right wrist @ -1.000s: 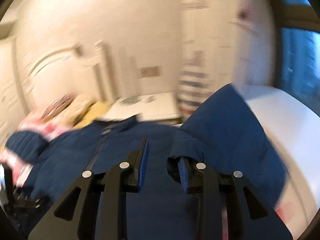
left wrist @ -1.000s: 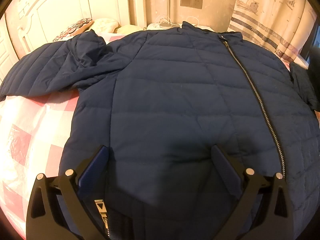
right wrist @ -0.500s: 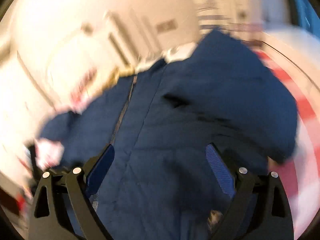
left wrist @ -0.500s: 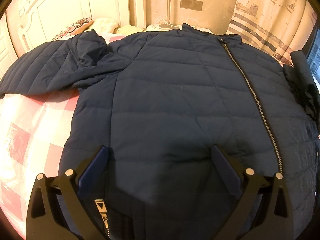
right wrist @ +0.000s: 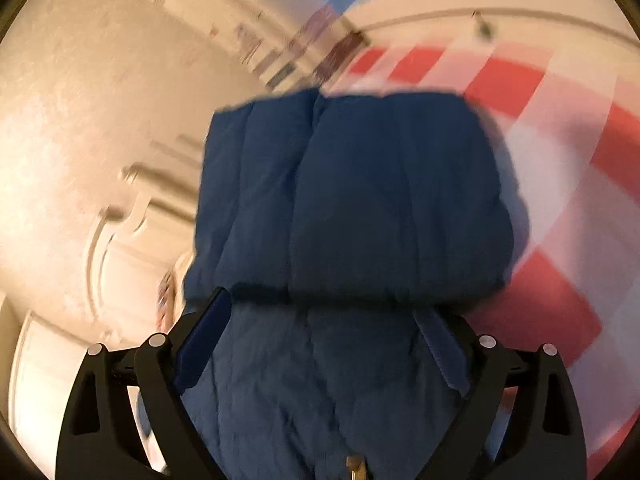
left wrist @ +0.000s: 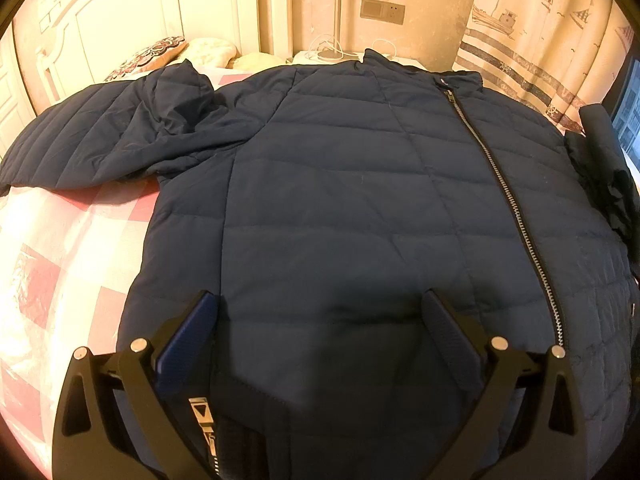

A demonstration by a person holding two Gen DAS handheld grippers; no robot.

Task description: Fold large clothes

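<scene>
The right gripper [right wrist: 322,344], jaws just spread and released, hovers over the folded-in sleeve [right wrist: 352,196], while the left gripper [left wrist: 320,344] gapes above the jacket [left wrist: 360,200] spread flat on the bed [left wrist: 60,260] for folding.

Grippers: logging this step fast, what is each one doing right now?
Left tool: open, holding nothing, over the navy jacket.
Right tool: just opened wide; jacket sleeve between the jaws, not gripped.

Both the left gripper [left wrist: 320,320] and right gripper [right wrist: 324,320] look like black triangular-cutout frames with silver screws and blue pads [left wrist: 186,340], though the right view's blurry.
</scene>
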